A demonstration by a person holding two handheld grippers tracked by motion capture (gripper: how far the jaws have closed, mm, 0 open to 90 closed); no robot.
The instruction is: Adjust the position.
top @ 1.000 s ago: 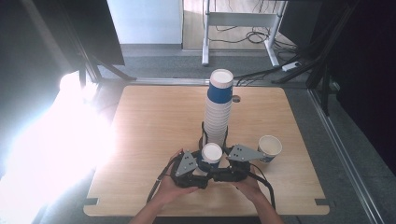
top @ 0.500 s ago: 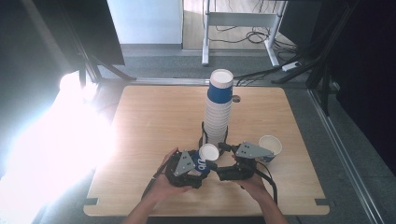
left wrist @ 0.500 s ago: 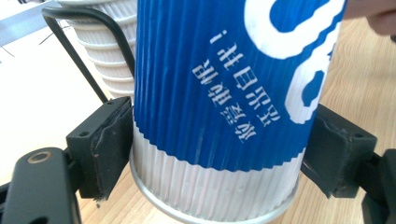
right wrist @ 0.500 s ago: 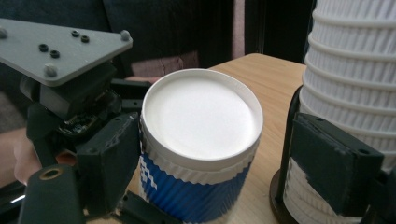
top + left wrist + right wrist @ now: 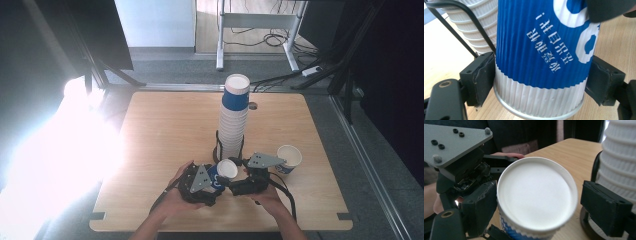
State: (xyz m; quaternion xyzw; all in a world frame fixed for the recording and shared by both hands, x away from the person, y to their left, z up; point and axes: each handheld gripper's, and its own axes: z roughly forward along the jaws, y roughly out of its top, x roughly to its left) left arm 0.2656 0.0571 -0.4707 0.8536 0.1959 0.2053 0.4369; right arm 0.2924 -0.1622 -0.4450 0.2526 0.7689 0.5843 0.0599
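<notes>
Wooden bench (image 5: 165, 150), sunlit at left. Tall stack of cups (image 5: 233, 117) in a wire holder at centre. Lone cup (image 5: 289, 158) near right, open end up. Near edge: left gripper (image 5: 212, 182) clamps a blue-and-white cup (image 5: 223, 172), fingers (image 5: 479, 76) pressed on its ribbed sides. Right gripper (image 5: 239, 176) fingers (image 5: 605, 206) have just been opening, now wide, straddling that cup's rim, right pad clear.

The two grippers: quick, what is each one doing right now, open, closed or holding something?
Left gripper: closed on the blue and white paper cup.
Right gripper: open, jaws just opened then eased inward; one pad touches the same cup, the other stands clear.
</notes>
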